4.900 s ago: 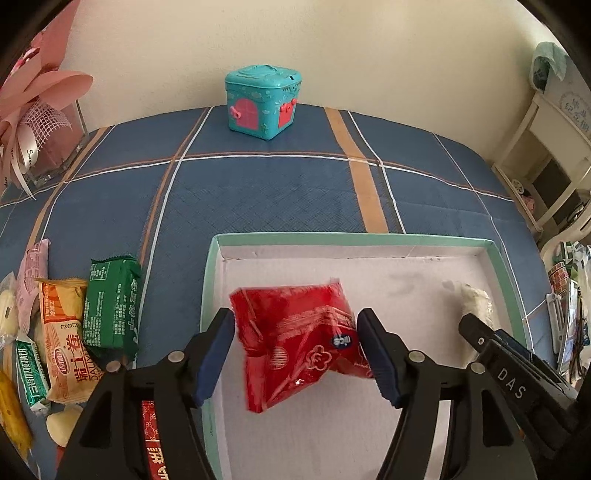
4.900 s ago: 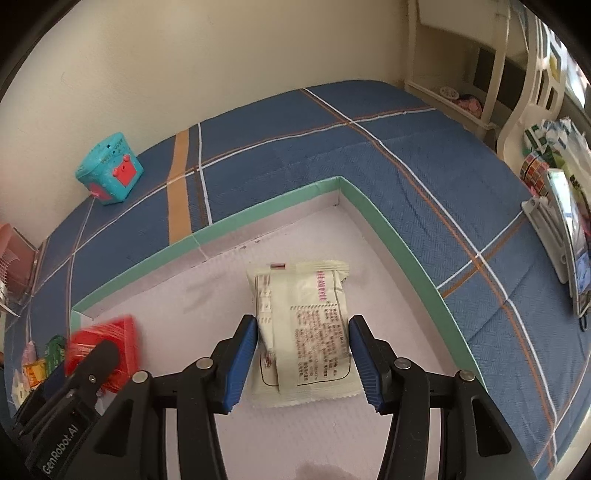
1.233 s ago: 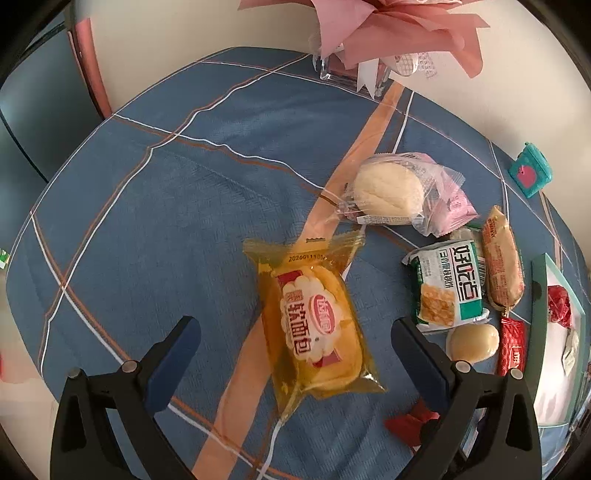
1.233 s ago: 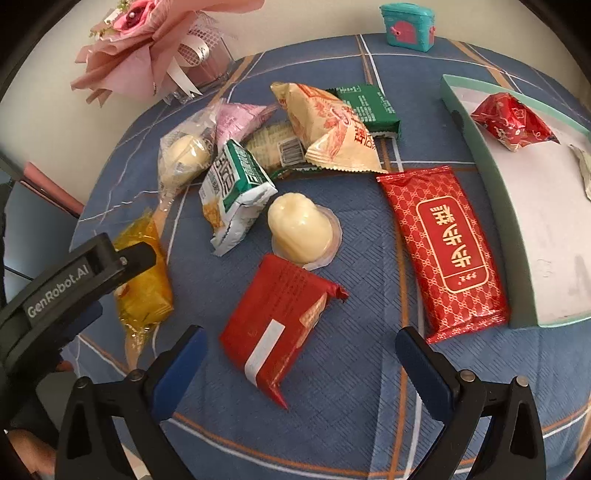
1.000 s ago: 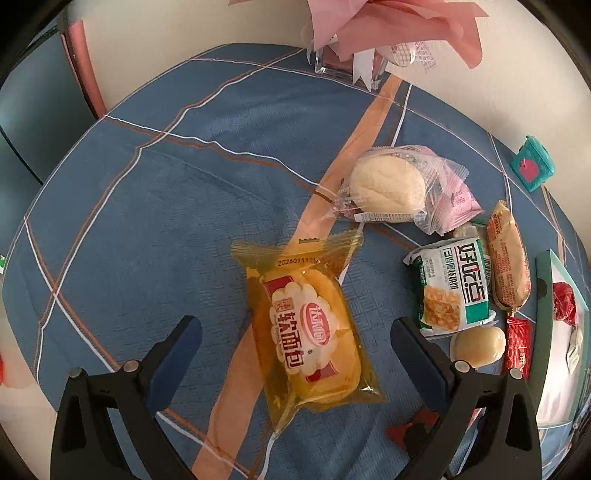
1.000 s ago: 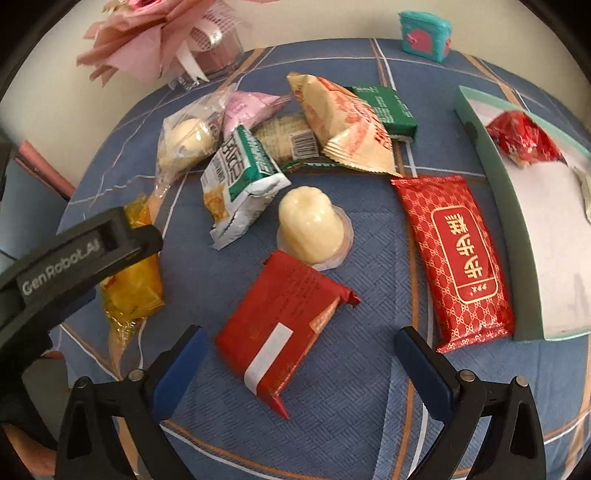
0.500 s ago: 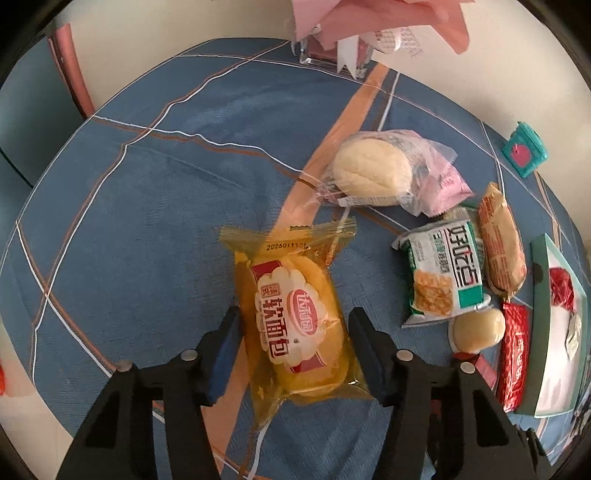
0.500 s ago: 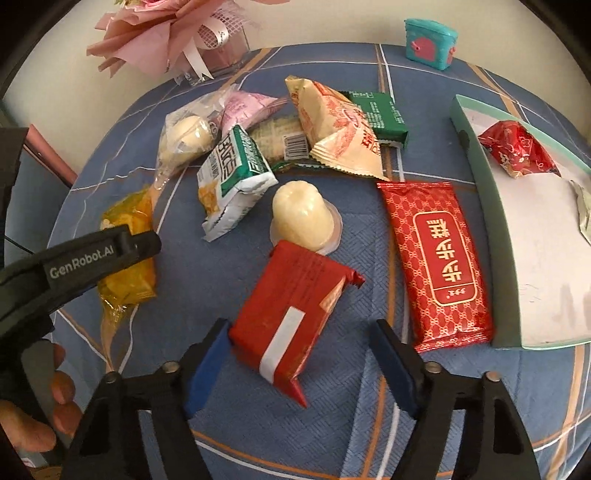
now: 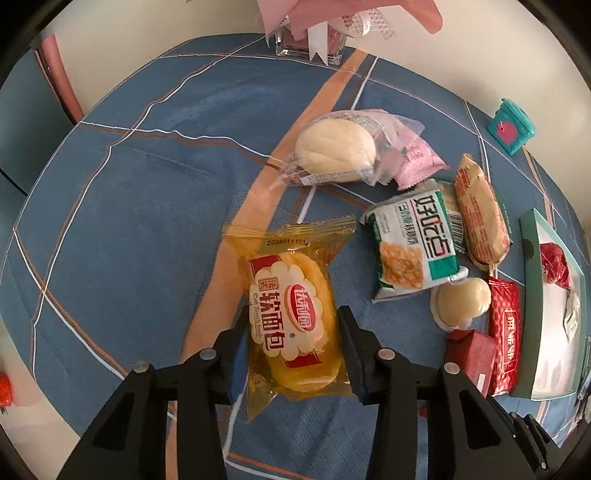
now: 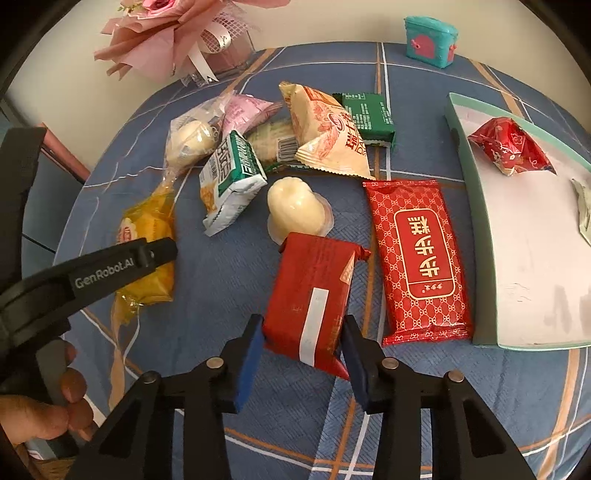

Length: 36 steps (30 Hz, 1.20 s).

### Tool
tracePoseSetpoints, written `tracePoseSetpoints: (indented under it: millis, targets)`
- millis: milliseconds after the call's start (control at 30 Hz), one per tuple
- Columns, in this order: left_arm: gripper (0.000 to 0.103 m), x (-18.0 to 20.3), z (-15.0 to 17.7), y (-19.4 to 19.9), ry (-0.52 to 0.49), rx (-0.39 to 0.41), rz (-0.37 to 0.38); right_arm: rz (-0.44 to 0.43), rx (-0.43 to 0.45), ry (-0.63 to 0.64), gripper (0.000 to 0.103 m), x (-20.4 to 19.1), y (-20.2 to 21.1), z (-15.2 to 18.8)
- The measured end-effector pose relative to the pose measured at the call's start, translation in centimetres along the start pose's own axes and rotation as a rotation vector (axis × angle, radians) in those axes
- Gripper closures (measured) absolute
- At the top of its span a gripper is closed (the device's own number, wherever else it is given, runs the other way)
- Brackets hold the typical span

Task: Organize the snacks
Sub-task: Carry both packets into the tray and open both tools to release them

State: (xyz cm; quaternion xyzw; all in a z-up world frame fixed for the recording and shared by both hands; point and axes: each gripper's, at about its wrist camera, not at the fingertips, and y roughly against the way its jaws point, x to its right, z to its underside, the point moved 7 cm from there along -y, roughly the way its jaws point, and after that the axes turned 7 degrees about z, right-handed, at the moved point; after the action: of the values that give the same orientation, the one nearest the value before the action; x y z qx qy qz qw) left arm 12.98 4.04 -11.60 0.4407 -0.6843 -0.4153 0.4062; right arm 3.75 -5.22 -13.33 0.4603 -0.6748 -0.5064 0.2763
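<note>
My left gripper (image 9: 293, 354) is shut on a yellow soft-bread packet (image 9: 291, 310) that lies on the blue plaid cloth; the packet also shows in the right wrist view (image 10: 147, 236). My right gripper (image 10: 303, 354) is shut on a red foil snack block (image 10: 312, 295) with a white strip. A green-rimmed white tray (image 10: 465, 173) at the right holds a red crinkled packet (image 10: 511, 149) and a pale packet (image 10: 583, 210). Loose snacks lie between: a long red packet (image 10: 419, 256), a jelly cup (image 10: 297, 210), a green-white cracker pack (image 10: 231, 177).
An orange-cream packet (image 10: 327, 133), a green packet (image 10: 367, 114), a pink packet (image 10: 243, 110) and a wrapped bun (image 10: 190, 140) lie behind. A pink bouquet in a glass vase (image 10: 184, 40) and a teal toy box (image 10: 430, 35) stand at the back.
Both grippers have moved from the tray to the loose snacks, dropped down and closed: the left on the yellow bread packet, the right on the red block.
</note>
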Motion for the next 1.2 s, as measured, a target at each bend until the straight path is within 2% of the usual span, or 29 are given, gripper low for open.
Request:
tracePoseSetpoints:
  millis: [467,833,1033,1200]
  targets:
    - [0.06,2.8,0.4,2.7,-0.021,0.056,-0.011,-0.081,0.055,-0.006,0.059,3.2,4.7,-0.6]
    - [0.06,4.2,0.3,5.0,-0.031,0.102,-0.023,-0.105,0.116,-0.047,0.059,6.9,8.2,-1.3]
    - [0.06,6.7,0.3,5.2,-0.054,0.115,-0.018,-0.106,0.139,-0.082,0.059,8.3,8.8,-1.8]
    - [0.06,9.6,0.7,5.6,-0.098,0.128,-0.002,-0.103,0.16,-0.136,0.059,11.0,9.7,-2.1]
